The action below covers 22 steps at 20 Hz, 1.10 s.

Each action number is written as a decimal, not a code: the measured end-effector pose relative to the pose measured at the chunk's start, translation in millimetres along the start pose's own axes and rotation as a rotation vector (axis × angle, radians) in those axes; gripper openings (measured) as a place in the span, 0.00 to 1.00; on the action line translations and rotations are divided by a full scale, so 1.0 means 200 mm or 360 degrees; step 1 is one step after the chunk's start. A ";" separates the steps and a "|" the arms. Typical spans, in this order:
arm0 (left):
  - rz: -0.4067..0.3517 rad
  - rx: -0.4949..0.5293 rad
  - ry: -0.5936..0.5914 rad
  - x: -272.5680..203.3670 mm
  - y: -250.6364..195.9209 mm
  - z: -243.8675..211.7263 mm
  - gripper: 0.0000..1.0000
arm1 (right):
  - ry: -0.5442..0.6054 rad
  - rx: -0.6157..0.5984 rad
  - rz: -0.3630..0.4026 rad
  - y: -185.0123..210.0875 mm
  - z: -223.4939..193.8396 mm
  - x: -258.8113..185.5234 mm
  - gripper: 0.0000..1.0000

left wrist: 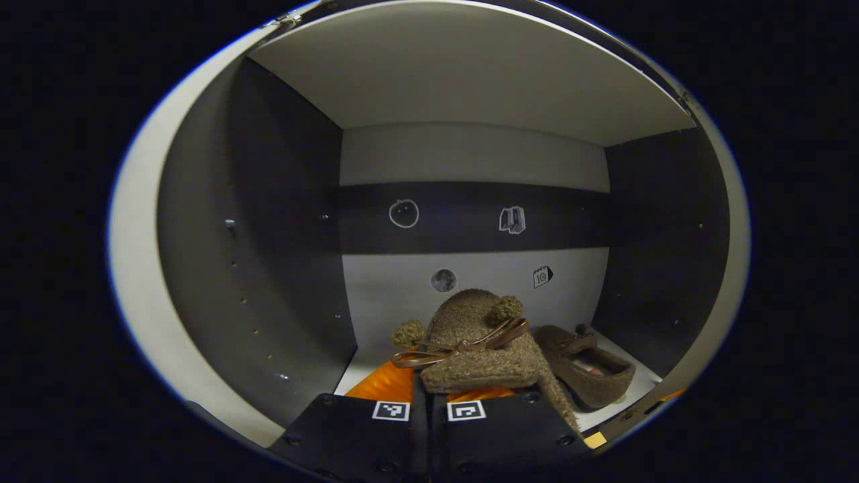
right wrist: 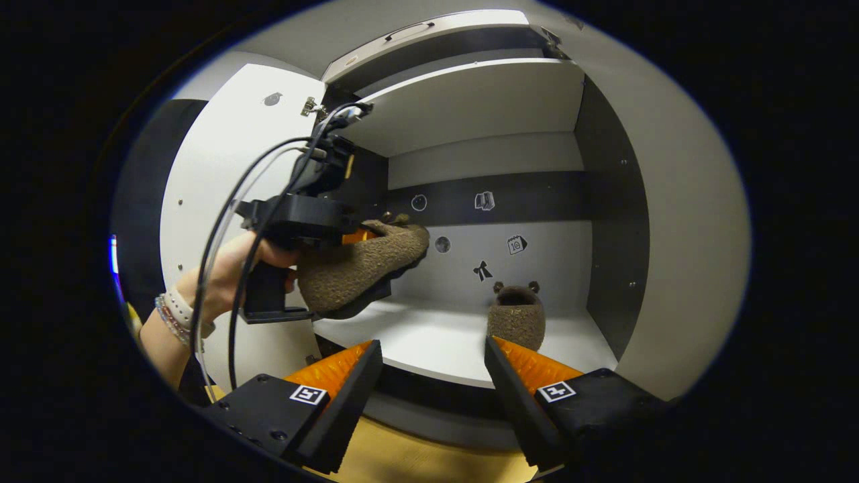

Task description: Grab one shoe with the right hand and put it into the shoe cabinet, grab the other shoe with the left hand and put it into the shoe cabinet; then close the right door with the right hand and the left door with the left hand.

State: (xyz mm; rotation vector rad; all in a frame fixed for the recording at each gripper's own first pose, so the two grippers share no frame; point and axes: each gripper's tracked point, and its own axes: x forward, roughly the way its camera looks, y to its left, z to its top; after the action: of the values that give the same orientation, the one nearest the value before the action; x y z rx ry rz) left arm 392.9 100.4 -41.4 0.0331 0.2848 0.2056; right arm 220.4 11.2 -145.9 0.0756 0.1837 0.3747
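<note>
In the left gripper view, my left gripper [left wrist: 429,392] is shut on a brown fuzzy shoe [left wrist: 480,349] with a ribbon bow and pompoms, held inside the shoe cabinet [left wrist: 470,74]. The second brown shoe [left wrist: 584,365] rests on the white shelf to its right. The right gripper view shows the left gripper [right wrist: 356,231], held by a hand [right wrist: 221,275], carrying the first shoe [right wrist: 362,268] just above the shelf [right wrist: 429,335]. The other shoe [right wrist: 515,315] stands at the shelf's back right. My right gripper [right wrist: 433,359] hangs open and empty before the cabinet's front edge.
The left door [right wrist: 228,161] stands swung open behind the hand. Dark side walls [left wrist: 268,235] and a back wall [left wrist: 470,215] with small stickers enclose the compartment. Cables [right wrist: 255,201] loop off the left gripper. A wooden floor [right wrist: 416,463] shows below the cabinet.
</note>
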 end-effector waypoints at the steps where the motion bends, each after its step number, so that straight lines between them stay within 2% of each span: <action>1: 0.0000 0.0012 0.0031 0.07 -0.01 -0.03 0.06 | 0.0004 -0.0003 0.0009 -0.01 0.00 0.01 0.98; 5: -0.0005 0.0085 0.0144 0.27 -0.03 -0.14 0.06 | 0.0045 -0.0003 0.0027 -0.03 -0.01 0.02 0.98; 7: -0.0008 0.0107 0.0210 0.36 -0.05 -0.19 0.10 | 0.0072 0.0012 0.0032 -0.04 -0.03 0.02 0.98; 13: 0.0031 0.0105 0.0303 0.44 -0.04 -0.31 0.31 | 0.0108 -0.0018 0.0046 -0.07 -0.05 0.04 0.98; 14: 0.0025 0.0108 0.0312 0.44 -0.03 -0.31 0.38 | 0.0113 -0.0016 0.0048 -0.07 -0.05 0.04 0.98; 16: 0.0010 0.0133 0.0336 0.44 -0.02 -0.33 0.45 | 0.0118 -0.0025 0.0047 -0.08 -0.05 0.04 0.98; 20: 0.0088 0.0215 0.0351 0.34 0.08 -0.32 0.98 | 0.0131 -0.0010 0.0043 -0.06 -0.05 0.05 0.98; 22: 0.0041 0.0189 0.0334 0.29 0.07 -0.31 0.96 | 0.0126 -0.0011 0.0044 -0.04 -0.05 0.04 0.98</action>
State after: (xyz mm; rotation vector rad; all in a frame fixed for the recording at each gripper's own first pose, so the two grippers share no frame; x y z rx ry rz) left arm 426.4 125.8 -115.6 0.1335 0.5060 0.2179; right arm 229.8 6.5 -157.4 0.0563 0.2600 0.4062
